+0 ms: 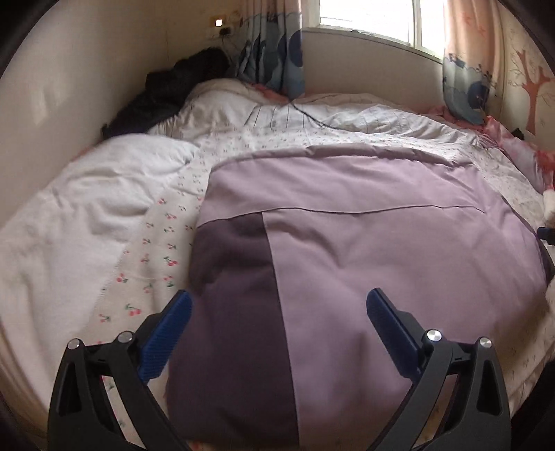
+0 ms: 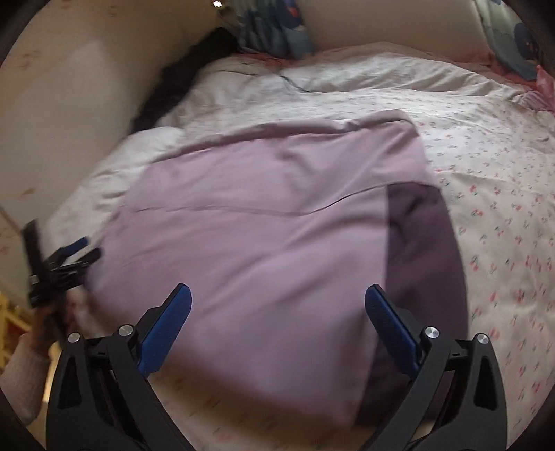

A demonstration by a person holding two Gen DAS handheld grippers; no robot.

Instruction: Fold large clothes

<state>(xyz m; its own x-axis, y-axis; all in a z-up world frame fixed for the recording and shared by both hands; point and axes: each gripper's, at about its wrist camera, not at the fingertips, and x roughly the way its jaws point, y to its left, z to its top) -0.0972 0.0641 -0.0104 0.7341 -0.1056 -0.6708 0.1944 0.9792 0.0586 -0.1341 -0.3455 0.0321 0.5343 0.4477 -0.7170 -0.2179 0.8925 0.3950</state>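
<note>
A large lilac garment [image 1: 364, 222] with a dark purple panel [image 1: 236, 295] lies spread flat on the bed, folded into a broad rectangle. My left gripper [image 1: 279, 301] hovers open over its near left part, blue pads [image 1: 166, 333] wide apart, nothing between them. In the right wrist view the same garment [image 2: 260, 222] fills the middle, its dark panel [image 2: 419, 249] on the right. My right gripper [image 2: 277, 298] stands open above the near edge, holding nothing. The left gripper [image 2: 79, 251] shows at the garment's left edge, held by a hand [image 2: 45, 319].
The bed carries a cherry-print sheet [image 1: 156, 249] and a rumpled white duvet [image 1: 86, 194] at left. Dark clothing [image 1: 163, 93] is piled against the wall in the far corner. Curtains [image 1: 274, 52] and a window [image 1: 367, 17] are behind. A thin black cable [image 1: 308, 114] lies on the far bedding.
</note>
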